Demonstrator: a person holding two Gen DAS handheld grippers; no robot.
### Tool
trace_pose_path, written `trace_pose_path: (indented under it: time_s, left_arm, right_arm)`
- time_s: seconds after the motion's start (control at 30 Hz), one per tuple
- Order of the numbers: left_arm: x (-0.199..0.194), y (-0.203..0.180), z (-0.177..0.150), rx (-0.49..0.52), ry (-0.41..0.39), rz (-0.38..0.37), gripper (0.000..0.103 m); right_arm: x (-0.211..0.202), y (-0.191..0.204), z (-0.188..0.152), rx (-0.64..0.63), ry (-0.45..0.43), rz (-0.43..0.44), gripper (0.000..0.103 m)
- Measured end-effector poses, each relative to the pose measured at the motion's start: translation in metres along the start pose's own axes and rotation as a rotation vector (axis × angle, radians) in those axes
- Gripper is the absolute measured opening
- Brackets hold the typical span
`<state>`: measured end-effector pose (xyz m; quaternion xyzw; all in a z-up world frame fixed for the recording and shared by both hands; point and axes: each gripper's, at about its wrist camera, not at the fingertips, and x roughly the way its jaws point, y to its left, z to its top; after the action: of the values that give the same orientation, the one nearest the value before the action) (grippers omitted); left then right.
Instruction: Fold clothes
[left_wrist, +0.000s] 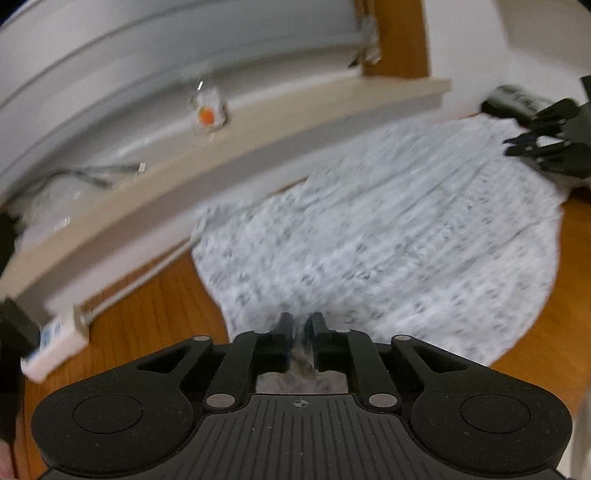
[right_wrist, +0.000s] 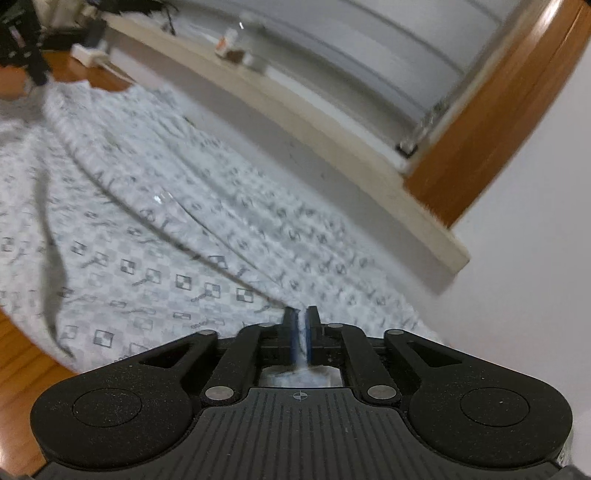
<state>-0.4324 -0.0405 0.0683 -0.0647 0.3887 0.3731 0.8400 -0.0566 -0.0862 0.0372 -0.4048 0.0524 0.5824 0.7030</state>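
1. Floor (left_wrist: 155, 302): wooden boards with a pale ledge (left_wrist: 258, 144) along a window at the far side. It serves as the folding surface, and the cloth lies just beside the ledge.
2. Cloth (left_wrist: 388, 236): a white garment with a small grey checked print, spread over the floor. Long ridges run across it in the right view, which suggests it is stretched between two held points; both pictures are blurred, so how flat it lies I cannot tell.
3. Left gripper (left_wrist: 301, 321): fingers nearly together, pinching the cloth's near edge, with fabric bunched up between them. Gripping the edge would let that side be carried over.
4. Right gripper (right_wrist: 301, 317): fingers closed down to a thin gap, with a strip of cloth clamped between the blue pads (right_wrist: 293, 332). It shows in the left view at the cloth's far right end, well apart from the left one, likely so that both ends of one edge can move together.
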Motion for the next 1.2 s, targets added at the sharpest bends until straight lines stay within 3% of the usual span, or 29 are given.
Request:
trace_pose_path:
  time_s: [0.07,0.17,0.23,0.37,0.53,0.57,0.63,0.73,0.8,0.9,1.07,1.2]
  left_arm:
    - [-0.002,0.0,-0.01,-0.027,-0.012,0.012,0.035]
    - [-0.004,0.003,-0.015,-0.042,-0.031,-0.008,0.041]
    - [-0.005,0.005,-0.017,-0.051,-0.043,-0.024,0.042]
    - [-0.007,0.008,-0.023,-0.067,-0.069,-0.055,0.055]
    - [-0.002,0.008,-0.021,-0.051,-0.082,-0.077,0.054]
    - [0.002,0.007,-0.018,-0.038,-0.076,-0.062,0.048]
    - [0.003,0.012,-0.011,-0.066,-0.089,0.033,0.027]
    - [0.004,0.021,-0.001,-0.118,-0.115,0.191,0.026]
    - [0.0,0.027,-0.002,-0.164,-0.123,0.151,0.027]
    - [-0.005,0.018,-0.012,-0.138,-0.125,0.087,0.047]
    - [-0.006,-0.004,-0.028,-0.032,-0.087,-0.032,0.07]
    - [0.003,-0.013,-0.035,0.015,-0.054,-0.042,0.069]
  right_arm:
    - [0.0,0.002,-0.001,0.003,0.004,-0.012,0.015]
    - [-0.004,0.001,-0.006,0.028,-0.004,-0.009,0.027]
    - [0.0,-0.002,-0.011,0.06,0.016,0.019,0.027]
    - [0.008,-0.009,-0.02,0.127,0.03,0.066,0.027]
    - [0.008,-0.009,-0.019,0.134,0.015,0.06,0.027]
    - [0.007,-0.009,-0.019,0.138,0.007,0.052,0.027]
    - [0.005,-0.011,-0.019,0.149,-0.01,0.044,0.027]
    - [0.004,-0.016,-0.019,0.181,-0.031,0.034,0.027]
    - [0.005,-0.017,-0.021,0.19,-0.028,0.039,0.029]
    - [0.008,-0.018,-0.025,0.201,-0.02,0.049,0.03]
    - [0.012,-0.014,-0.032,0.212,-0.026,0.052,0.031]
    - [0.012,-0.014,-0.036,0.228,-0.048,0.051,0.031]
